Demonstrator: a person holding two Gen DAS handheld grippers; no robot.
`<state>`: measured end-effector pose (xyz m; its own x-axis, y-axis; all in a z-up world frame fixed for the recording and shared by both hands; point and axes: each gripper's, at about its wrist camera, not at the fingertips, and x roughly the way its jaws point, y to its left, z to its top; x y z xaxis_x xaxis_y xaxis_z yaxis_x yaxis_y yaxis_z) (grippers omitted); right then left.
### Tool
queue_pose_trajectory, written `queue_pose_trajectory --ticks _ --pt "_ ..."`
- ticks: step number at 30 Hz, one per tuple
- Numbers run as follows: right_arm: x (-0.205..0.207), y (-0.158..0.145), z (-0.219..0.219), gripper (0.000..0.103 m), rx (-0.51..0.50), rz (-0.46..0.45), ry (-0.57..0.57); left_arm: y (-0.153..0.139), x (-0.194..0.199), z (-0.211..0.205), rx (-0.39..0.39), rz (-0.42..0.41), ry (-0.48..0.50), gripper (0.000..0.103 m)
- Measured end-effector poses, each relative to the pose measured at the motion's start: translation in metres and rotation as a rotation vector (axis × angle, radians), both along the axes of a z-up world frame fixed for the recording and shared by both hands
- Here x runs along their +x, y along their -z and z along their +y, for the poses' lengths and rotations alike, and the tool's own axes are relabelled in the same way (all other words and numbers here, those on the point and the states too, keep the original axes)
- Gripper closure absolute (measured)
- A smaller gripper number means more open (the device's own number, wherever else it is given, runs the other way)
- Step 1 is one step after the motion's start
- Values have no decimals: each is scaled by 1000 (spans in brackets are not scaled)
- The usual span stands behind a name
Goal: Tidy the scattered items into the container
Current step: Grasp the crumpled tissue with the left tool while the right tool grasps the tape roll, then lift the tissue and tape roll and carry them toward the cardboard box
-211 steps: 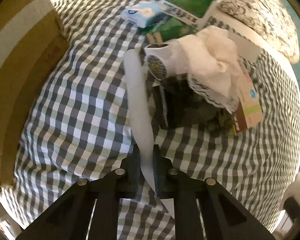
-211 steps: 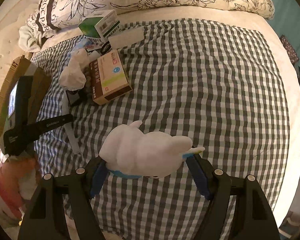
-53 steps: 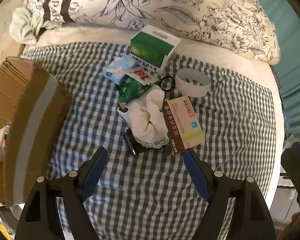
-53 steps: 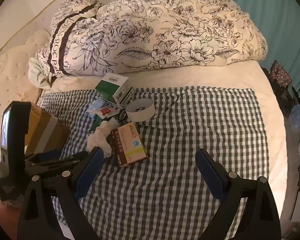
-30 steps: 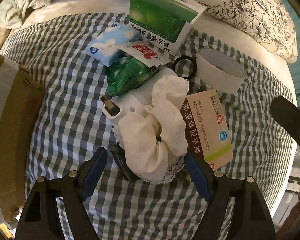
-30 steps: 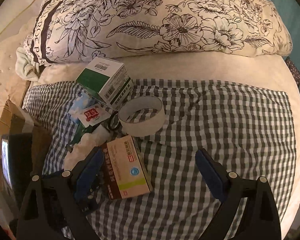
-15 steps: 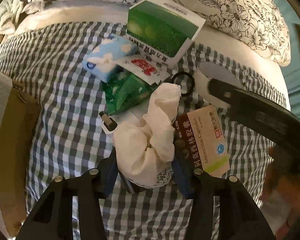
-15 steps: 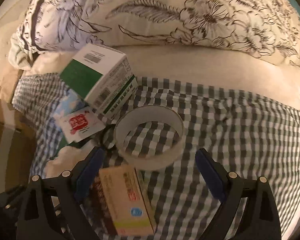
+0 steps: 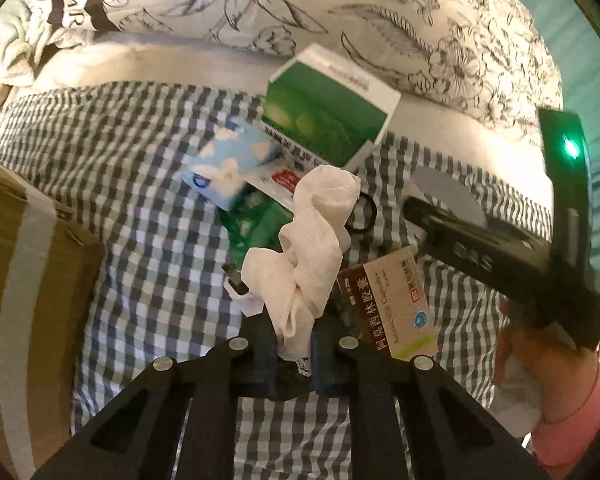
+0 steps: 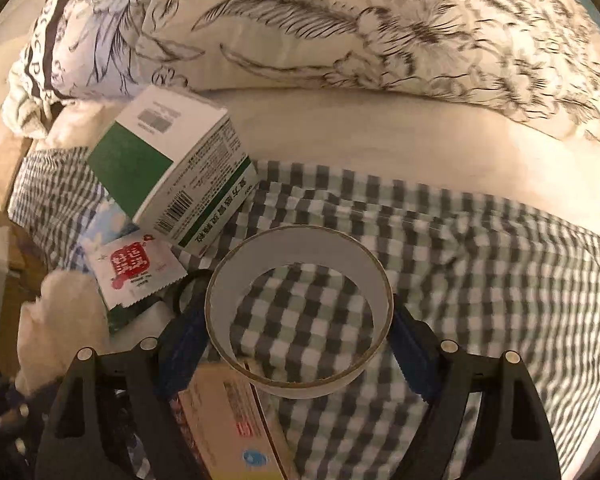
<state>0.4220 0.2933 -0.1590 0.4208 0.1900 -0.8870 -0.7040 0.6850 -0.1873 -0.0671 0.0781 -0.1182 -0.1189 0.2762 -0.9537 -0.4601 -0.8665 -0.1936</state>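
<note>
My left gripper [image 9: 294, 354] is shut on a white lacy cloth [image 9: 304, 256], which hangs up from the jaws above the pile. My right gripper [image 10: 296, 352] is open, its blue pads on either side of a white tape ring [image 10: 300, 384] that lies on the checked blanket. Around them lie a green-and-white box [image 9: 324, 120], a blue tissue pack [image 9: 230, 164], a red-printed sachet [image 10: 130, 266], a brown-and-cream capsule box [image 9: 388, 304] and a black hair tie [image 9: 366, 212]. The cardboard box [image 9: 24, 312] stands at the left.
A floral pillow [image 10: 340, 28] and white bed edge lie behind the pile. The right-hand gripper body [image 9: 512, 256] reaches in from the right in the left wrist view. A green packet [image 9: 252, 224] and a small white device [image 9: 240, 284] sit under the cloth.
My left gripper has closed on the white cloth and lifted it. My right gripper has moved in low until its open jaws straddle the tape ring.
</note>
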Motion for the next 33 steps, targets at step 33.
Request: queue_pose_trajectory --ticks 33 --pt "-207 -192 -105 21 231 -110 -24 -152 57 -47 79 165 163 90"
